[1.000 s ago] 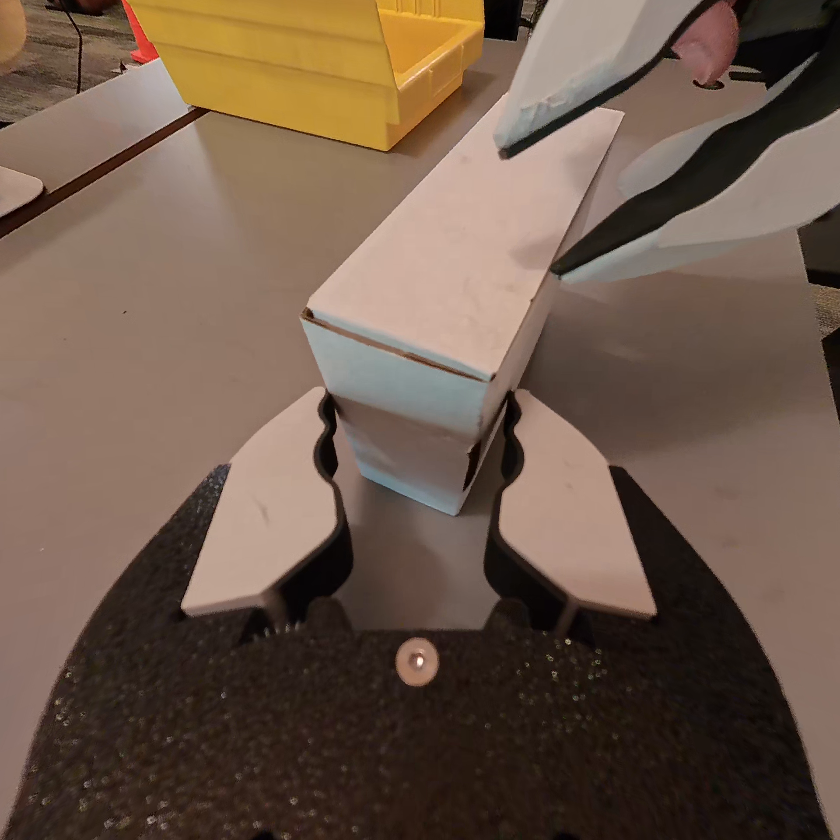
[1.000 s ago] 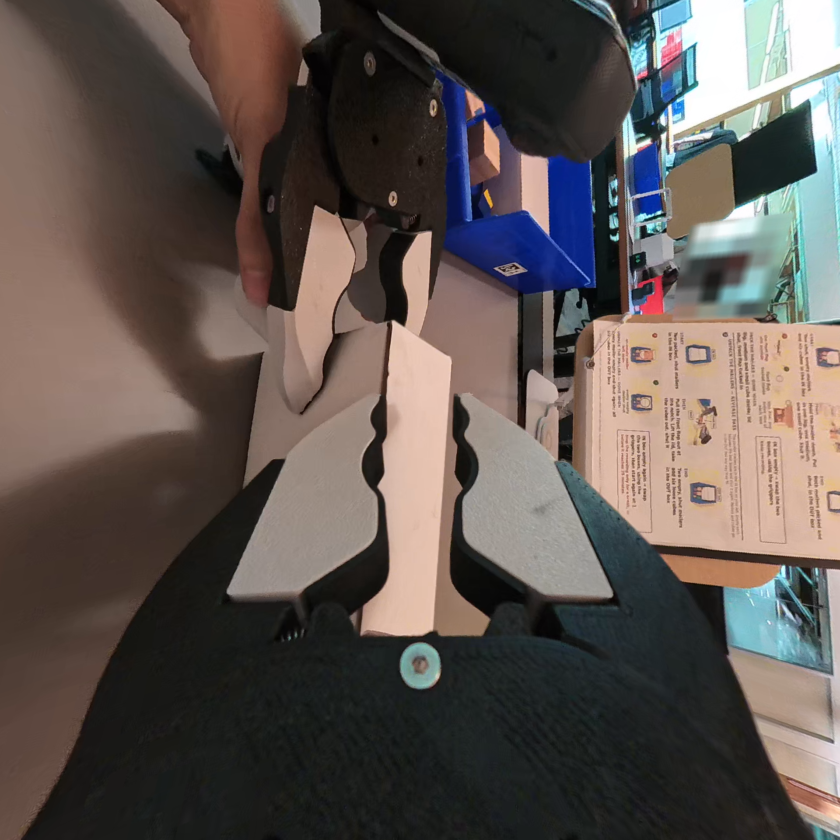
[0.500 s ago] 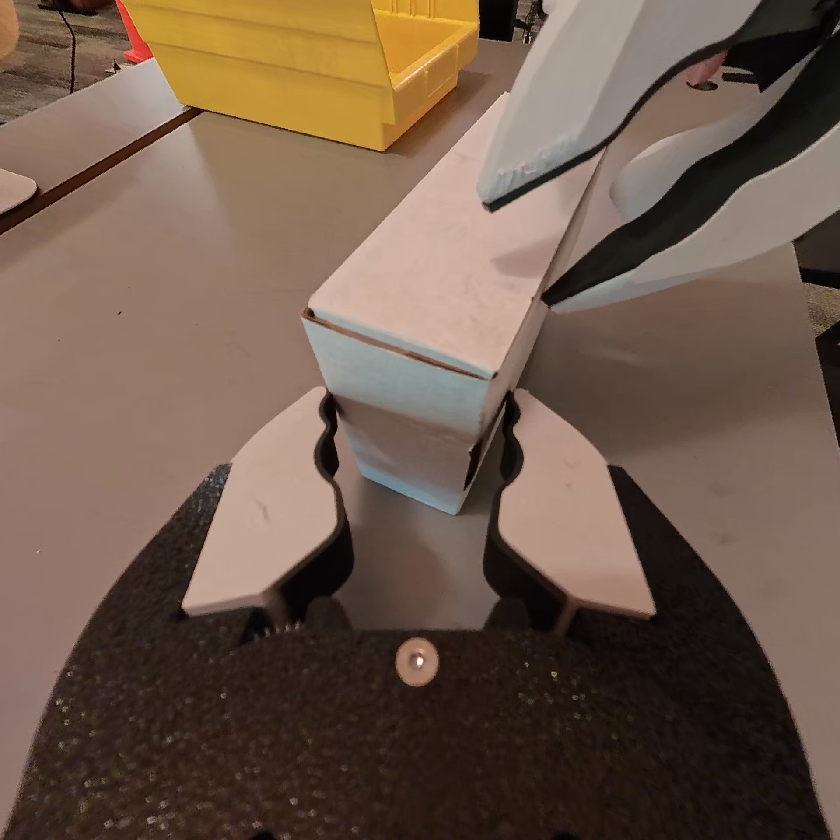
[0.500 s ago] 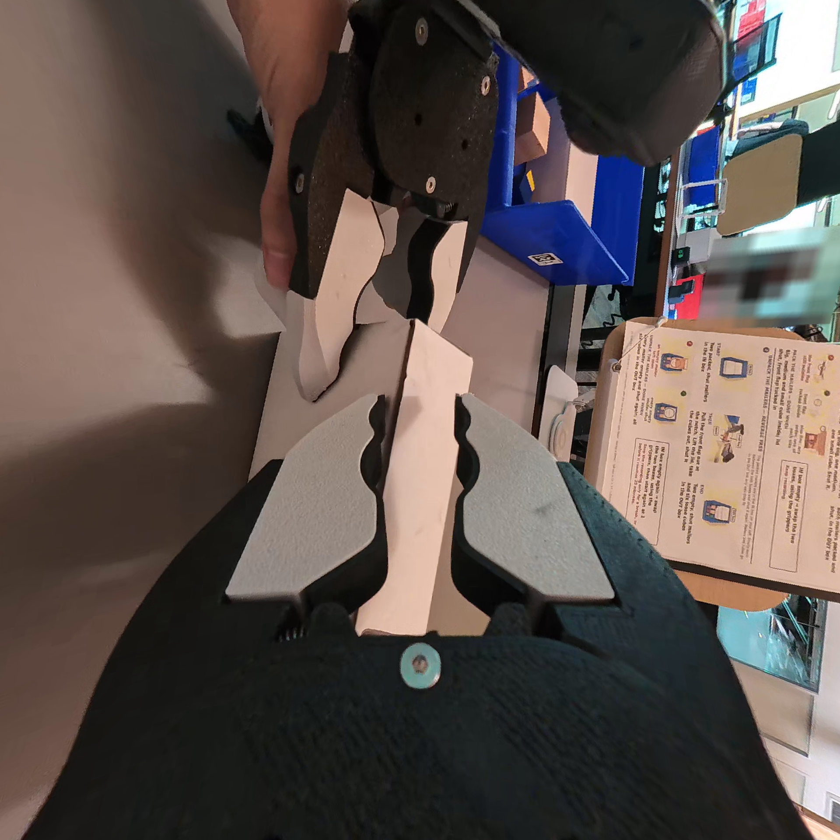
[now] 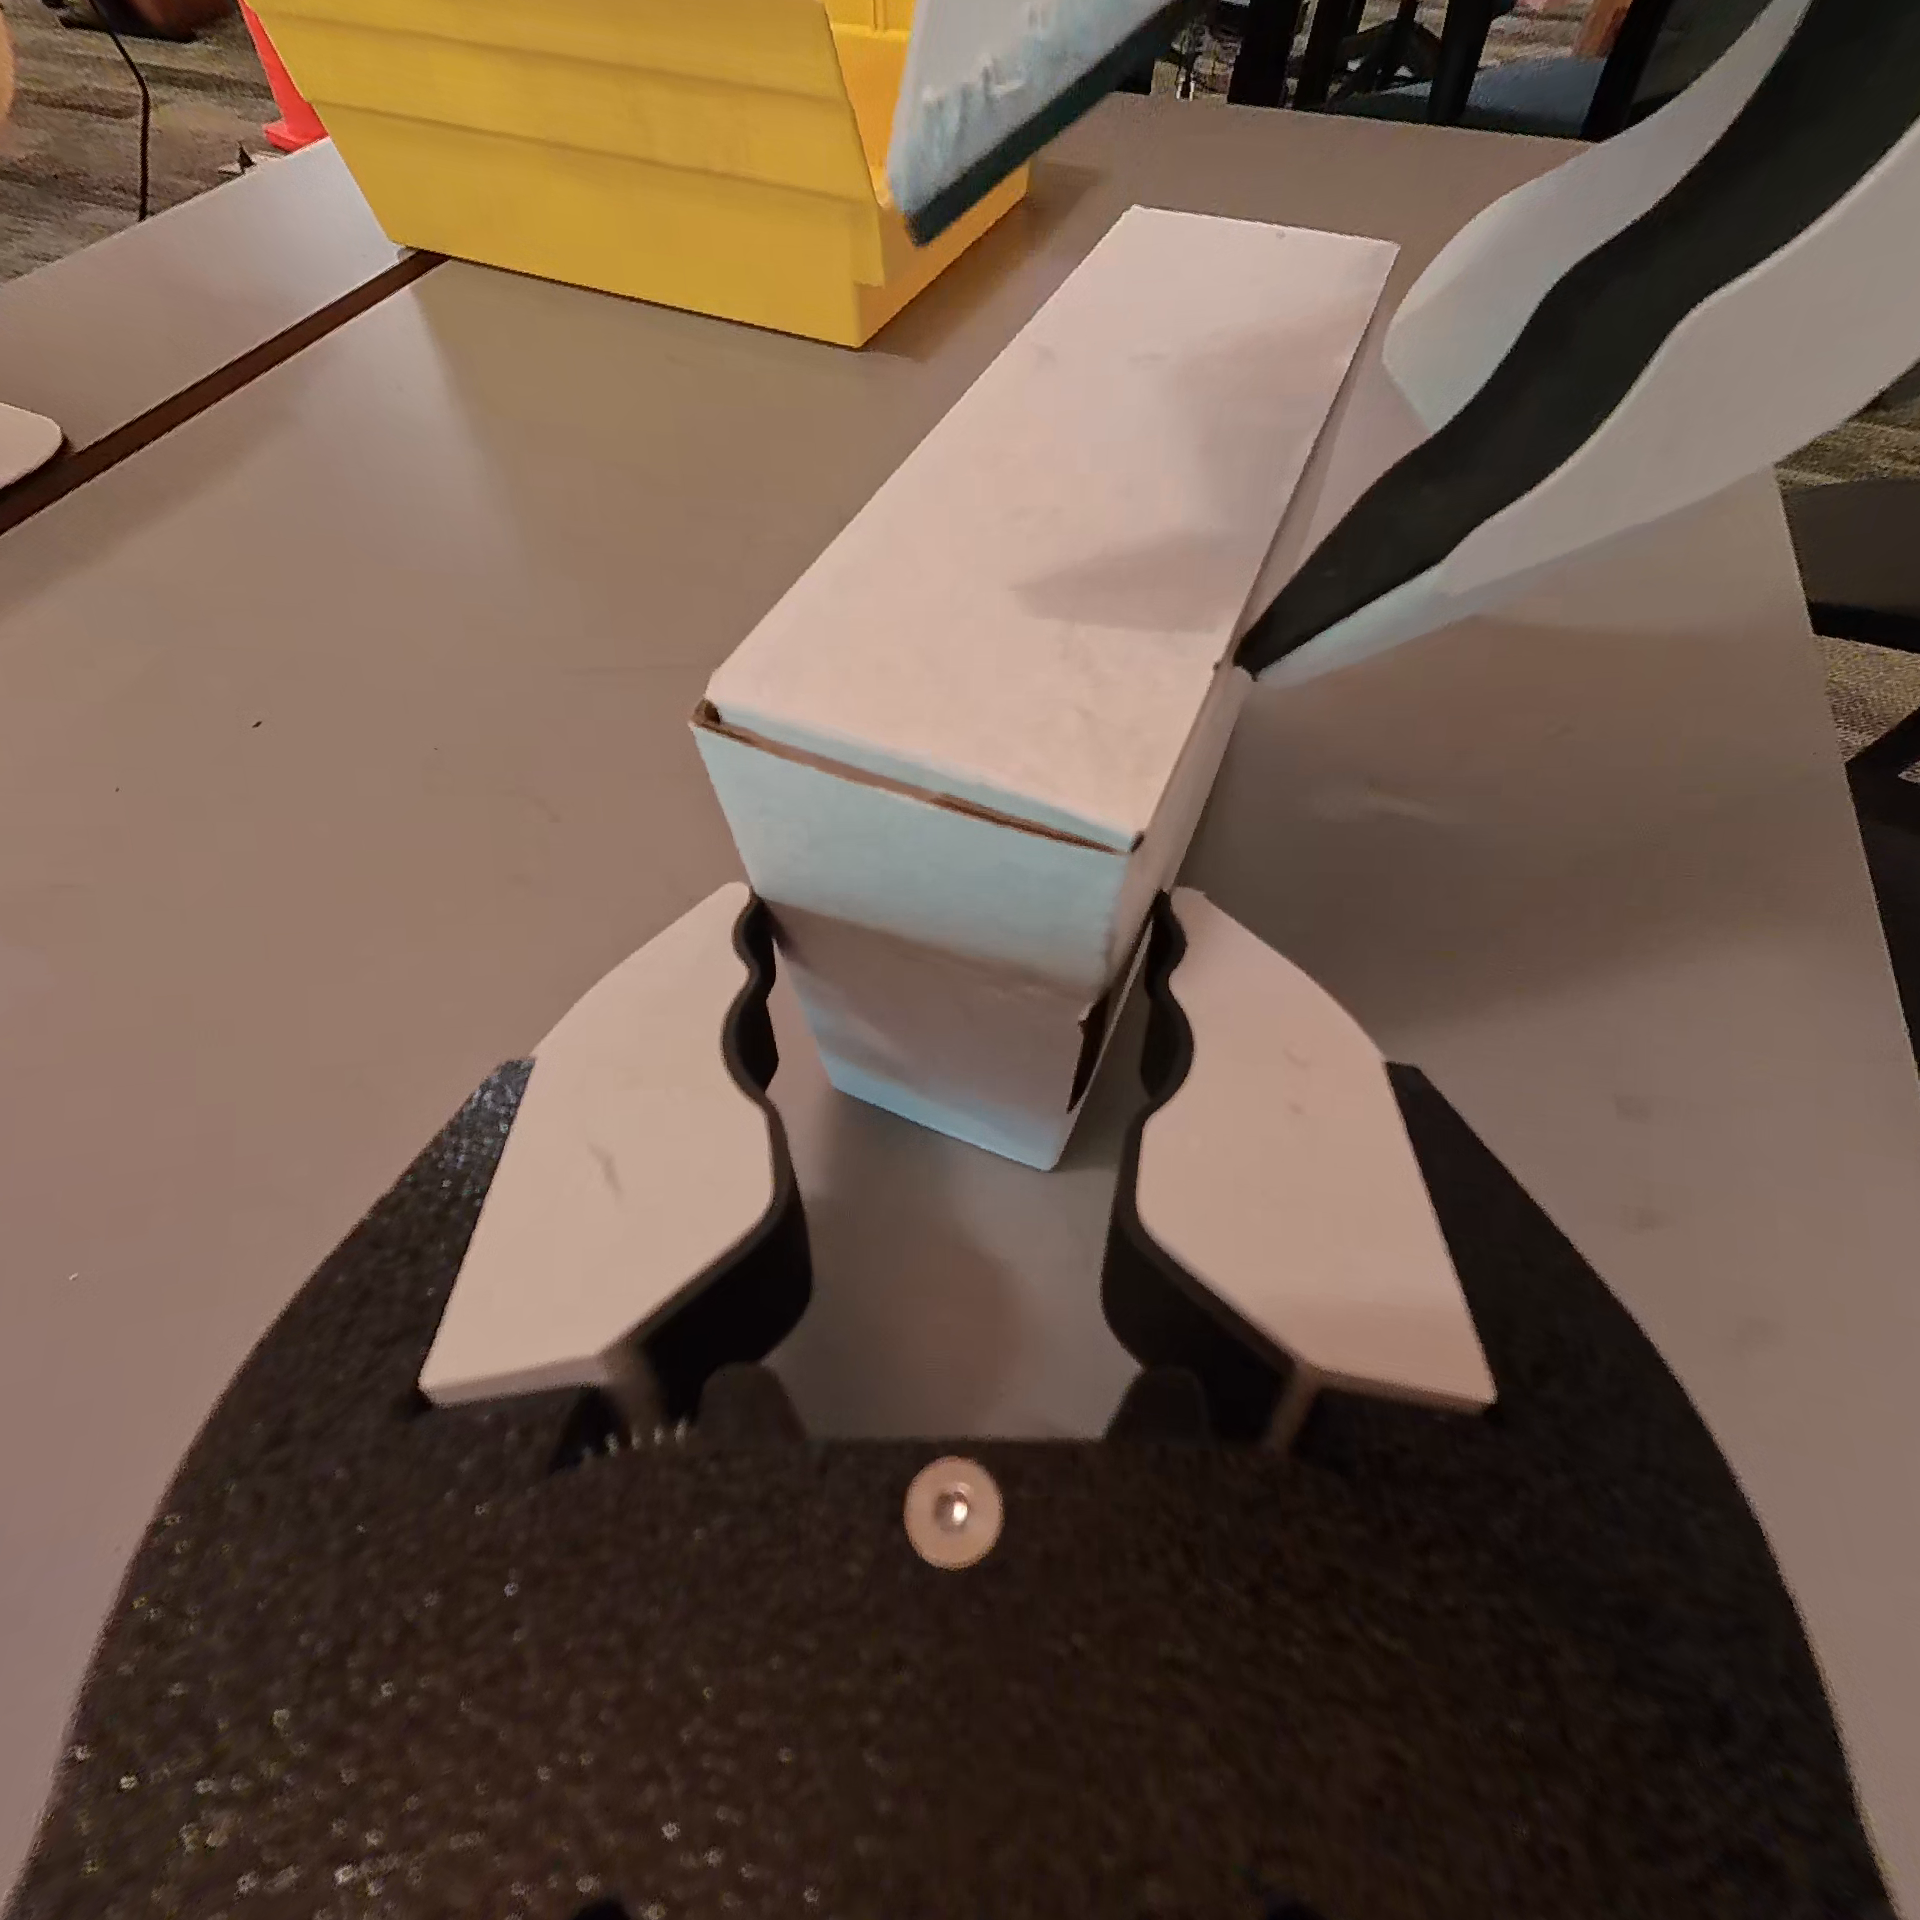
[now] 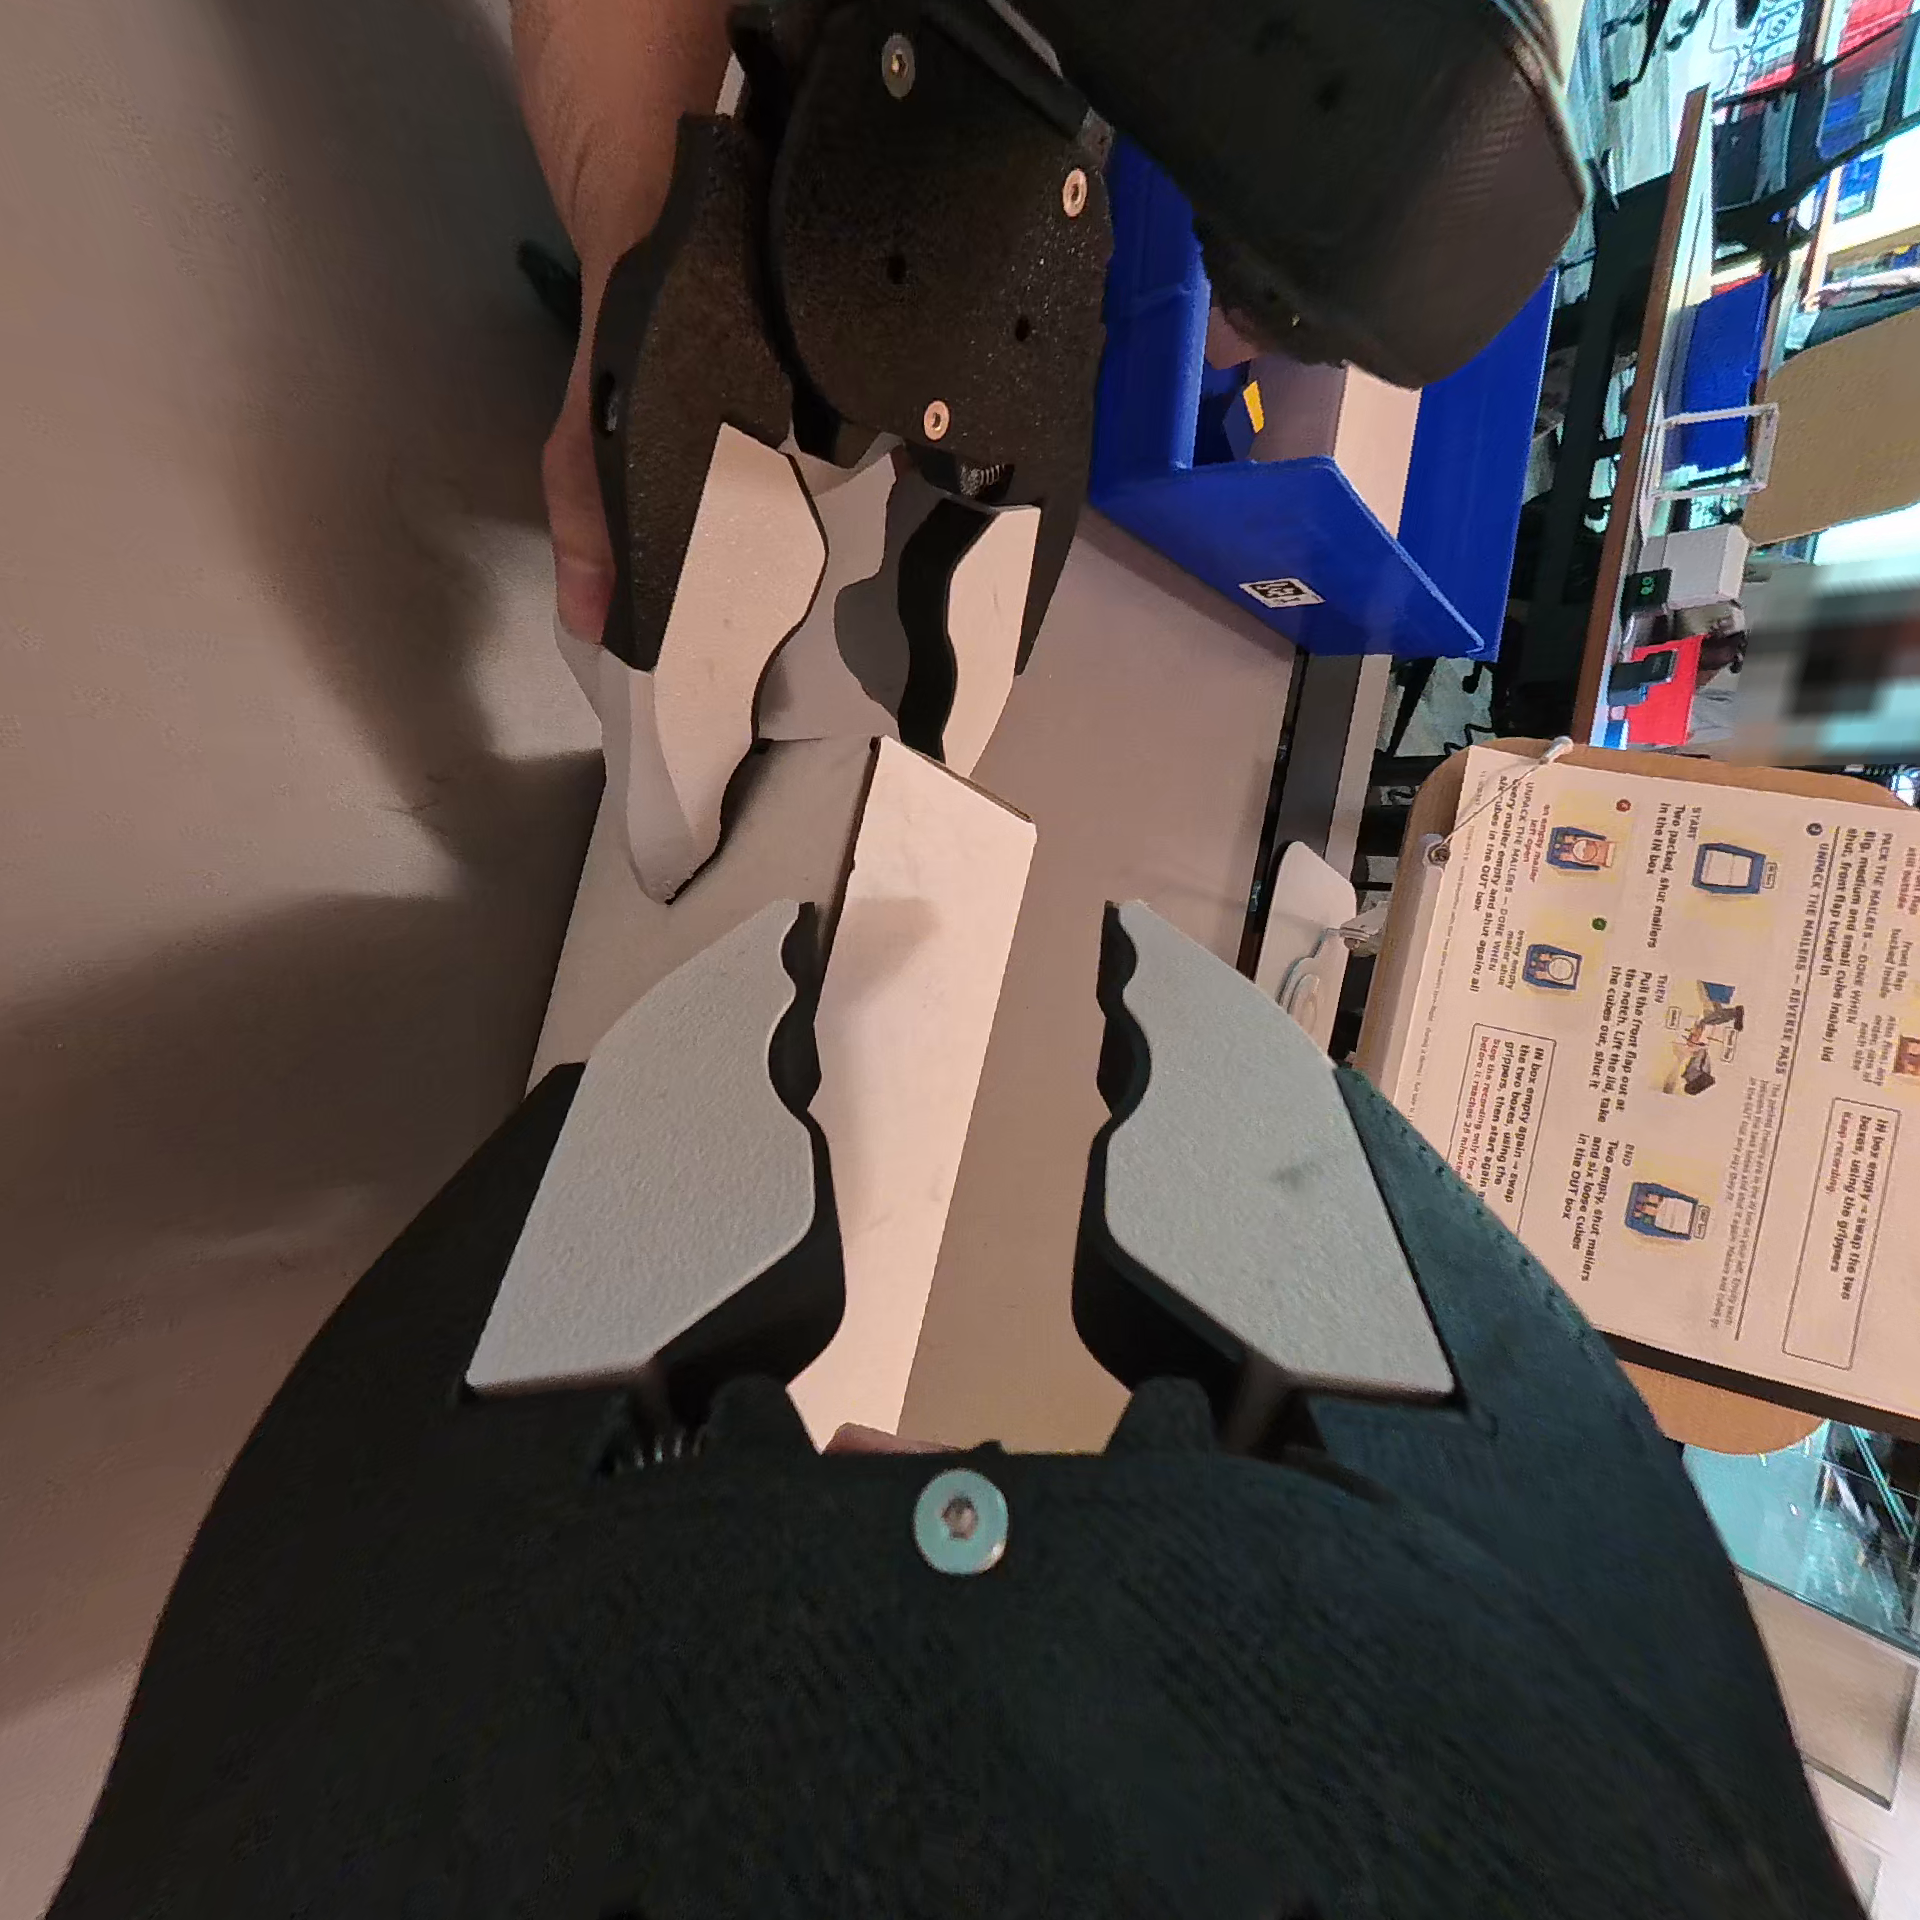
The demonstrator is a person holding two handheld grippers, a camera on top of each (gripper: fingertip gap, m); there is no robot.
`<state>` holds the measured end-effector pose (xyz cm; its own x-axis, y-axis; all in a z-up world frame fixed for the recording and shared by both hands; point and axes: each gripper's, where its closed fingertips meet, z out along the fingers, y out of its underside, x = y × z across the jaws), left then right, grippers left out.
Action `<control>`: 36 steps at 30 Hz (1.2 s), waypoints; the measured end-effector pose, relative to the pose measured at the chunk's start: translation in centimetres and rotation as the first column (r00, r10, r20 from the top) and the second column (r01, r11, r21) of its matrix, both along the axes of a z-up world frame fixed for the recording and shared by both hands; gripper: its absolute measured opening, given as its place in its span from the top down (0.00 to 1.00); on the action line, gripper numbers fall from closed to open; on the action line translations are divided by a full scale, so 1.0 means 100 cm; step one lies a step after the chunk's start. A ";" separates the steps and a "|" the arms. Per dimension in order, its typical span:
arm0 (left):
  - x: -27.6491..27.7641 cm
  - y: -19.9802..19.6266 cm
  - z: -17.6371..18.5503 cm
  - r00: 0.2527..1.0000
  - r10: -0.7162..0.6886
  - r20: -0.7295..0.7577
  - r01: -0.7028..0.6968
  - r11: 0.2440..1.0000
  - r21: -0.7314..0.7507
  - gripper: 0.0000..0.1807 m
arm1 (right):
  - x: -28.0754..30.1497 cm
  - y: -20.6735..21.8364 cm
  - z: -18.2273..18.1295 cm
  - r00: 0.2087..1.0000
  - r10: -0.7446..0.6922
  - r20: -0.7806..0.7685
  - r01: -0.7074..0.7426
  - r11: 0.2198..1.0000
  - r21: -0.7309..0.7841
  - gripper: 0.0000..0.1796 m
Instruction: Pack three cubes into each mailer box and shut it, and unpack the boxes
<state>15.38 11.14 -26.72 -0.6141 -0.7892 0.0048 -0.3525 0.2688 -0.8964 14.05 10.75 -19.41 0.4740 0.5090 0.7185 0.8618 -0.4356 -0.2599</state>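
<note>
White cardboard mailer box (image 5: 1049,582), long and narrow, lies shut on the grey table (image 5: 364,644), running near-to-far. Left gripper (image 5: 961,997) clamps its near end, both pads pressed against the side walls. Right gripper (image 6: 956,1029) has changed: half a second ago its fingers were pinched on the box's right-hand long side; now they stand wide apart with only one pad (image 6: 800,1018) touching the card, holding nothing. From the left wrist view, its upper finger (image 5: 997,104) has lifted clear of the lid. My read: flap is tucked, this box is closed, right side is free for the next move. Yellow plastic bin (image 5: 623,156) sits far left, blue bin (image 6: 1299,540) behind the left gripper.
</note>
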 end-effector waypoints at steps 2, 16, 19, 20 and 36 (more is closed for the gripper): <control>0.000 0.000 0.000 1.000 0.000 0.000 0.000 1.000 0.000 0.62 | 0.000 0.000 0.001 1.000 0.002 0.005 -0.002 1.000 0.003 0.71; 0.001 0.000 0.000 1.000 0.006 0.004 -0.006 1.000 0.007 0.63 | 0.002 0.004 0.011 0.996 -0.009 0.093 0.000 0.996 0.090 0.66; 0.001 0.001 -0.001 1.000 0.010 0.003 -0.010 1.000 0.008 0.63 | 0.004 0.004 0.014 0.992 -0.025 0.125 0.010 0.992 0.123 0.65; 0.001 0.001 -0.001 1.000 0.012 0.002 -0.012 1.000 0.006 0.63 | 0.005 0.004 0.016 0.991 -0.035 0.127 0.017 0.991 0.136 0.64; 0.003 0.003 -0.001 1.000 0.029 0.002 -0.029 1.000 0.012 0.64 | -0.002 0.002 0.002 0.945 0.066 0.321 -0.101 0.991 0.093 0.81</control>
<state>15.66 11.47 -26.83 -0.5911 -0.8066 -0.0059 -0.3590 0.2696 -0.8936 13.86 10.95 -19.20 0.1724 0.4492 0.8766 0.9392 -0.3433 -0.0088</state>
